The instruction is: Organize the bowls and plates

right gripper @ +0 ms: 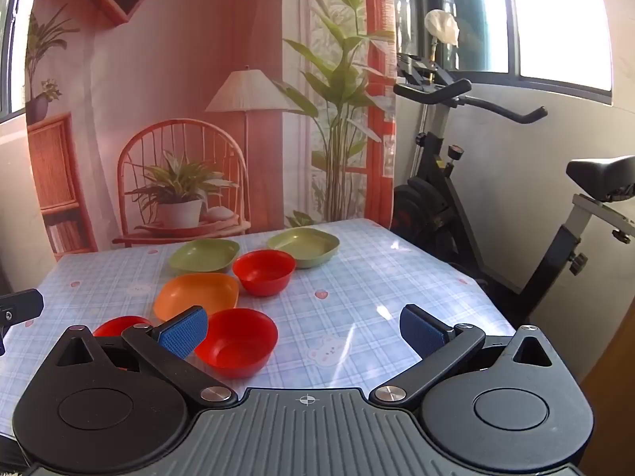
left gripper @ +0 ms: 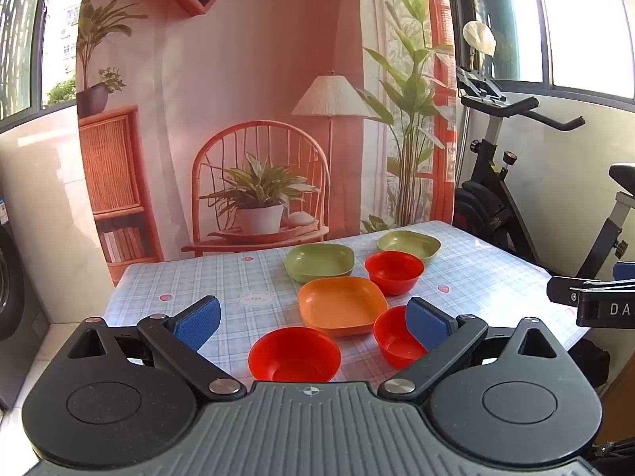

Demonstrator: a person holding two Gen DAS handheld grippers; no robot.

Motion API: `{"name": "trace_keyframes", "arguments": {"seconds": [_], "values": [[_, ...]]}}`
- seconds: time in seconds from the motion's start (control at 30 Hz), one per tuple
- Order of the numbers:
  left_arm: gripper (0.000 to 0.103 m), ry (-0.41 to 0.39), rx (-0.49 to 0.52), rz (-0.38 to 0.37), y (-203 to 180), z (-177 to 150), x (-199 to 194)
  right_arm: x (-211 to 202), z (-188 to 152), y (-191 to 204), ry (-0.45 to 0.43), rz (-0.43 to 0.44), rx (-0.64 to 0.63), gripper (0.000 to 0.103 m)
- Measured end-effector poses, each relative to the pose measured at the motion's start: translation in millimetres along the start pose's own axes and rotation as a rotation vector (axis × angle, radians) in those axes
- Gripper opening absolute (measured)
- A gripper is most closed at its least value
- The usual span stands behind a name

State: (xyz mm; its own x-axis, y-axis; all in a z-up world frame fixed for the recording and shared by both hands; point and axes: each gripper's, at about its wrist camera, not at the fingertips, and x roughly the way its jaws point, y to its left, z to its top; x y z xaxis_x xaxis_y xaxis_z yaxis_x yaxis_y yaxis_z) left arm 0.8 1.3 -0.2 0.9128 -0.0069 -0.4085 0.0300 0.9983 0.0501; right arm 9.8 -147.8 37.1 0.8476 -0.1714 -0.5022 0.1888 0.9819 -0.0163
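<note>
On the checked tablecloth stand three red bowls: a near one (left gripper: 294,354), a right one (left gripper: 397,342) and a far one (left gripper: 393,271). An orange square plate (left gripper: 342,306) lies between them. Two green square plates (left gripper: 319,261) (left gripper: 408,244) lie behind. My left gripper (left gripper: 313,319) is open and empty, held above the near bowls. My right gripper (right gripper: 303,331) is open and empty, to the right of a red bowl (right gripper: 238,341). The right view also shows the orange plate (right gripper: 197,294), the far red bowl (right gripper: 264,271) and both green plates (right gripper: 203,254) (right gripper: 303,246).
The table (right gripper: 357,277) ends near an exercise bike (right gripper: 456,182) on the right. A printed backdrop (left gripper: 258,99) hangs behind the table. The right gripper's body (left gripper: 595,297) shows at the right edge of the left view. A washing machine (left gripper: 12,277) stands at the left.
</note>
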Motion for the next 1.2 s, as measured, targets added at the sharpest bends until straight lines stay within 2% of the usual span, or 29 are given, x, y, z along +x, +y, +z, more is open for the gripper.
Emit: {"name": "trace_keyframes", "arguments": {"seconds": [0.03, 1.2], "values": [[0.101, -0.006, 0.026, 0.018, -1.9, -0.4, 0.0, 0.0, -0.1, 0.1, 0.000, 0.001, 0.001, 0.103], [0.101, -0.003, 0.009, 0.021, -4.2, -2.6, -0.7, 0.5, -1.1, -2.5, 0.004, 0.003, 0.016, 0.103]]}}
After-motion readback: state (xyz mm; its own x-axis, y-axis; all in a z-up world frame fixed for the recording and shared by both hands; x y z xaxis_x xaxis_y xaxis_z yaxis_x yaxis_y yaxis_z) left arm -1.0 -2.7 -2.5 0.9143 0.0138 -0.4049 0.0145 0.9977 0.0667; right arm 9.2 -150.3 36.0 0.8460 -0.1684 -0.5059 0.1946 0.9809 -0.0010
